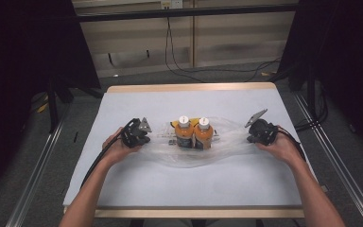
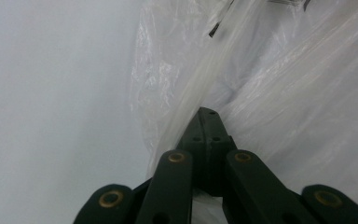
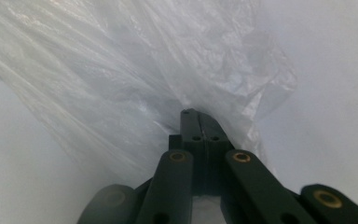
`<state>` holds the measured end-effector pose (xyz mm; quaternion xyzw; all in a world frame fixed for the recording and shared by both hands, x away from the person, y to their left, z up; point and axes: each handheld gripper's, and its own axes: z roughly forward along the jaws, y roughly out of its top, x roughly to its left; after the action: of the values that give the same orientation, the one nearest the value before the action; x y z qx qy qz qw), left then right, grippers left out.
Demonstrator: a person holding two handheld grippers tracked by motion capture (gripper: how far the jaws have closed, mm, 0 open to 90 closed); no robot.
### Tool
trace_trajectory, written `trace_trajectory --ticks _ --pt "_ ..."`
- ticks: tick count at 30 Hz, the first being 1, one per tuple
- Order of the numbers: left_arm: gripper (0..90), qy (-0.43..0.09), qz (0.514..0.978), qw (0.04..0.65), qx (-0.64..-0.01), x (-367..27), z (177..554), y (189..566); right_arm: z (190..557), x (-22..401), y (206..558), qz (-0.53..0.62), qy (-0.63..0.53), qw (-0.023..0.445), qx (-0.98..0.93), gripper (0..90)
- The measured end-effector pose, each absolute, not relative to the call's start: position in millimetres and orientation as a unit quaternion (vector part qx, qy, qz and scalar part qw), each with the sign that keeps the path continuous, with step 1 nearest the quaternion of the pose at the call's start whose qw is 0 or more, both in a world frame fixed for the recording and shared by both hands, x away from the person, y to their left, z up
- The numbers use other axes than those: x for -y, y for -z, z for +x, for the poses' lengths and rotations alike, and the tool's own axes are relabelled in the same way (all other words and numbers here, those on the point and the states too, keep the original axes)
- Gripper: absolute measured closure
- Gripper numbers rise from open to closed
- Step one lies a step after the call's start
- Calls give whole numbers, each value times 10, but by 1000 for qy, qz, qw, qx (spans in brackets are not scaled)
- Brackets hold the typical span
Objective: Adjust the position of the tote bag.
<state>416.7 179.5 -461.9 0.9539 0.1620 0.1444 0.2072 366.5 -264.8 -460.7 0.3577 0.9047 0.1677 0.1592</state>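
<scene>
A clear plastic bag (image 1: pixel 227 142) lies stretched across the middle of the white table, with two orange bottles (image 1: pixel 194 133) with white caps standing inside it. My left gripper (image 1: pixel 146 137) is shut on the bag's left end; in the left gripper view its jaws (image 2: pixel 208 114) pinch crumpled film (image 2: pixel 279 84). My right gripper (image 1: pixel 249 137) is shut on the bag's right end; the right gripper view has its closed jaws (image 3: pixel 193 114) clamped on the thin plastic (image 3: pixel 121 79). The bag is pulled taut between the two hands.
The table (image 1: pixel 194 184) has a wooden rim at its near and far edges. Beyond it are a cable on the floor (image 1: pixel 179 71) and dark stands at both sides (image 1: pixel 52 94).
</scene>
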Motion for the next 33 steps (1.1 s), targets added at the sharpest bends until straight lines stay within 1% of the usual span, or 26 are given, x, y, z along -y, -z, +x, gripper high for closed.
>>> trace_trajectory --ticks 11,13,16,20,24,27,31,33 --pt "900 -139 957 190 -167 -1904 4144 4596 3630 2597 4605 353 -180 148 -906 900" --pt "900 -134 958 192 -164 -1940 4118 4589 3608 2569 4609 346 -181 152 -908 900" --pt "900 -124 957 202 -165 -1986 4089 4593 3608 2576 4608 352 -186 144 -906 900" --pt "900 -124 959 198 -159 -1992 4079 4588 3606 2565 4604 349 -182 145 -908 900" --pt "900 -138 959 191 -159 -1975 4053 4592 3591 2565 4601 348 -179 145 -909 900" --pt "900 -135 958 191 -167 -1984 4042 4592 3589 2572 4599 350 -179 145 -908 900" --pt "900 -134 959 190 -160 -2019 4012 4584 3548 2570 4598 339 -172 151 -912 900" --pt "900 -130 956 199 -173 -2040 3988 4594 3528 2567 4605 336 -174 155 -913 900"
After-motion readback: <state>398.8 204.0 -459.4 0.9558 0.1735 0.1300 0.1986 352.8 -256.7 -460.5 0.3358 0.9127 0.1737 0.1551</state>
